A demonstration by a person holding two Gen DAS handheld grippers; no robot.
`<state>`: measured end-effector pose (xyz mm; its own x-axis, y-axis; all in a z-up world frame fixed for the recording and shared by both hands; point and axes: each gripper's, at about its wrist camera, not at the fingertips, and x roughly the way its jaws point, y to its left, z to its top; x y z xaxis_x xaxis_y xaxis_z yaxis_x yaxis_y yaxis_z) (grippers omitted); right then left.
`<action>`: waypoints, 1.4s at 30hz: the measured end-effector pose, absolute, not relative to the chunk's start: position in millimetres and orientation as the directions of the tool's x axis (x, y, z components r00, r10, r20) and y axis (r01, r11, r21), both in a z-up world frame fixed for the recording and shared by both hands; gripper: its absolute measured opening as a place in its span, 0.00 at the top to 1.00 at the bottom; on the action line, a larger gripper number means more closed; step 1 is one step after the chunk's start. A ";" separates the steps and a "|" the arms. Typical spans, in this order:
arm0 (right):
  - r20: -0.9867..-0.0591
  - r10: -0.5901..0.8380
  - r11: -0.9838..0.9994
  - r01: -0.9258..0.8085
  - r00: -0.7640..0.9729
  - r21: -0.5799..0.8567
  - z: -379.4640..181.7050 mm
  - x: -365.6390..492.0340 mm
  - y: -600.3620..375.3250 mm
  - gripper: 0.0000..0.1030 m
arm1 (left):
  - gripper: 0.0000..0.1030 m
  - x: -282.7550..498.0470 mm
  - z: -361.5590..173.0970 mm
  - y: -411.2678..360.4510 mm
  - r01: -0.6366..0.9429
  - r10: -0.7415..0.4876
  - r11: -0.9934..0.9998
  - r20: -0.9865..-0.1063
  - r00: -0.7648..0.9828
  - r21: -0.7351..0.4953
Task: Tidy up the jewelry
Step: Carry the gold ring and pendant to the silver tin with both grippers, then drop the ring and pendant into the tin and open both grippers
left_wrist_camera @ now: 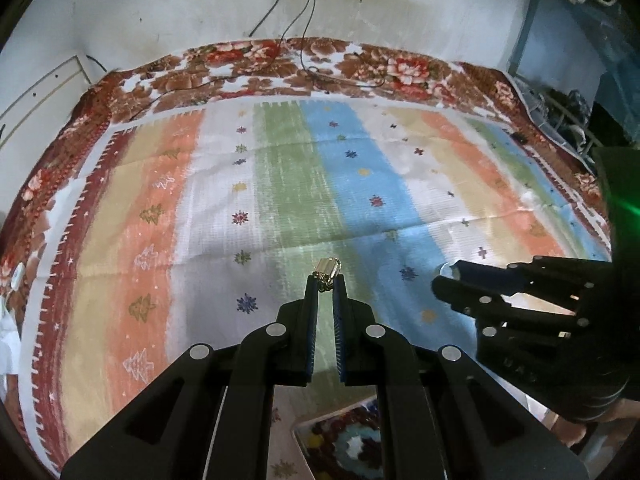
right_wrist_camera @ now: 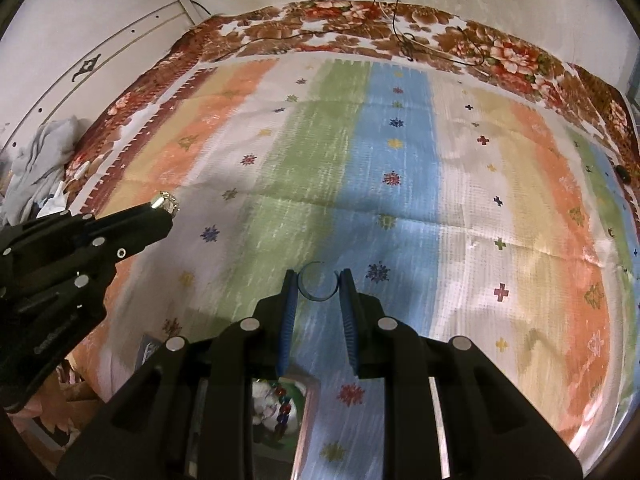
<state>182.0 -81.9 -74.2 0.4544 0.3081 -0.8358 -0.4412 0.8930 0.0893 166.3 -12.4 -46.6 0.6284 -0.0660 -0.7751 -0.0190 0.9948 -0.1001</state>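
The left gripper [left_wrist_camera: 325,280] pinches a small gold, chain-like jewelry piece [left_wrist_camera: 328,270] at its fingertips, while the right gripper [right_wrist_camera: 319,282] clasps a clear ring-shaped bangle [right_wrist_camera: 318,286] between its blue pads. Both are held above the striped cloth [left_wrist_camera: 280,184]. A box of colored beads [right_wrist_camera: 280,404] shows below the right gripper, at the cloth's near edge.

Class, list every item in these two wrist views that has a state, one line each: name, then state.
left gripper: shut on a small gold ornament, lifted off the cloth
right gripper: shut on a clear ring, lifted off the cloth
striped cloth: spread flat, creased
jewelry box: open, beads inside
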 end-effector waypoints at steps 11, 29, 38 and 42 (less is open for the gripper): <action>-0.792 0.375 0.869 -0.480 0.482 0.120 -49.1 130.2 -92.7 0.78 | 0.93 117.8 -32.1 -23.2 -0.003 -0.073 0.995 -0.740 0.668 -0.101; -0.750 0.491 0.818 -0.531 0.443 0.221 -38.2 84.2 -107.5 0.78 | 0.93 73.9 -33.8 -29.3 -0.003 -0.096 0.991 -0.725 0.682 -0.134; -0.776 0.492 0.806 -0.544 0.395 0.233 -48.7 87.8 -98.1 0.73 | 0.80 77.1 -37.7 -31.3 0.015 -0.124 0.988 -0.739 0.663 -0.152; -0.784 0.473 0.820 -0.526 0.402 0.225 -51.4 91.7 -100.4 0.56 | 0.76 77.4 -37.6 -27.4 0.004 -0.115 0.989 -0.740 0.662 -0.150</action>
